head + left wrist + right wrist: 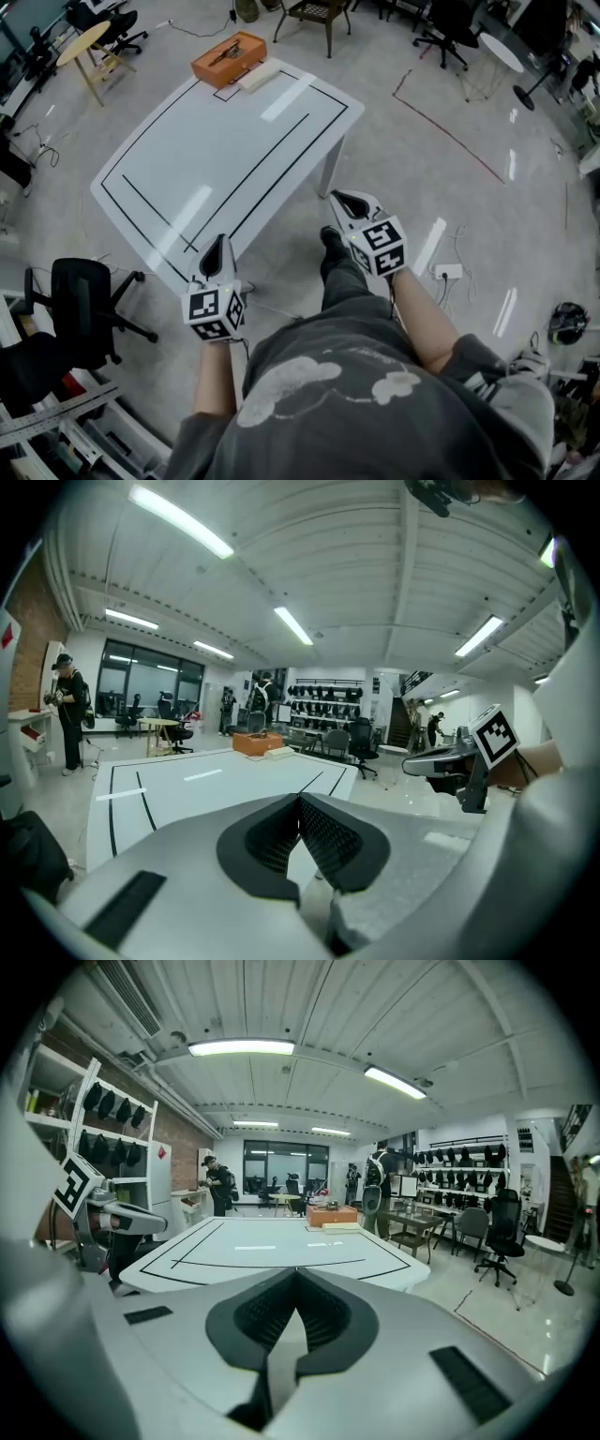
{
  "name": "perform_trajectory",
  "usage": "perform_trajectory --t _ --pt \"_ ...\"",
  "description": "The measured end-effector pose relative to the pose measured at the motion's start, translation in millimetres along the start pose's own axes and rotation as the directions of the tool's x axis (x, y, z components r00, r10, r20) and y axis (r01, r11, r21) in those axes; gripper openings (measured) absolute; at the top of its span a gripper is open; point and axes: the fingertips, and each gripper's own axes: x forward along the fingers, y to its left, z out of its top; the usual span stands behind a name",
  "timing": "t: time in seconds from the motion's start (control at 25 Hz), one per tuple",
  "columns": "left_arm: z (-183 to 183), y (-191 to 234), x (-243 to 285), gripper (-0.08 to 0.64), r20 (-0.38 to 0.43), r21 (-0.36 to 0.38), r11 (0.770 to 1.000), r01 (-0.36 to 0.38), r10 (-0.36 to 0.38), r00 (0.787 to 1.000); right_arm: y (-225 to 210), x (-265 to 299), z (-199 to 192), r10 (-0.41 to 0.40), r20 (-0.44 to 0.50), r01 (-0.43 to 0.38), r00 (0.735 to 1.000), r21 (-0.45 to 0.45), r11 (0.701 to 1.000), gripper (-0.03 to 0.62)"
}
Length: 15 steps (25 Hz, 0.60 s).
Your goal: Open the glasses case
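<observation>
Fingers (pixel 328 841) of the left gripper (pixel 219 244) are pressed together on nothing, and the right gripper (pixel 339 199) is likewise closed and empty. Both hover at the near end of the white desk (pixel 187 178). What I take for the glasses case (pixel 260 75), pale and apparently shut, lies at the far end just beside an orange box (pixel 230 58), well apart from both grippers. Nothing is done yet: reaching, steadying and lifting the lid are all left.
</observation>
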Motion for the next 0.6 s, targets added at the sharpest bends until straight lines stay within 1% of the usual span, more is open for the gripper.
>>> perform_trajectory --t 0.16,0.28,0.44,0.6 --pt "10 12 35 0.003 0.002 0.004 0.997 -0.078 0.078 0.997 -38 51 12 0.05 0.037 -0.05 0.998 -0.007 0.999 0.0" --pt "21 25 73 0.002 0.0 -0.02 0.988 -0.15 0.15 0.989 -75 99 24 0.1 0.048 -0.099 0.994 -0.027 0.995 0.0" --pt "44 39 126 0.002 -0.013 -0.053 0.965 -0.256 0.256 0.967 -128 162 46 0.174 0.039 -0.173 0.984 -0.033 0.984 0.0" --pt "68 44 174 0.002 -0.022 -0.063 0.942 -0.331 0.33 0.944 -174 218 63 0.244 0.011 -0.243 0.97 -0.059 0.968 0.0"
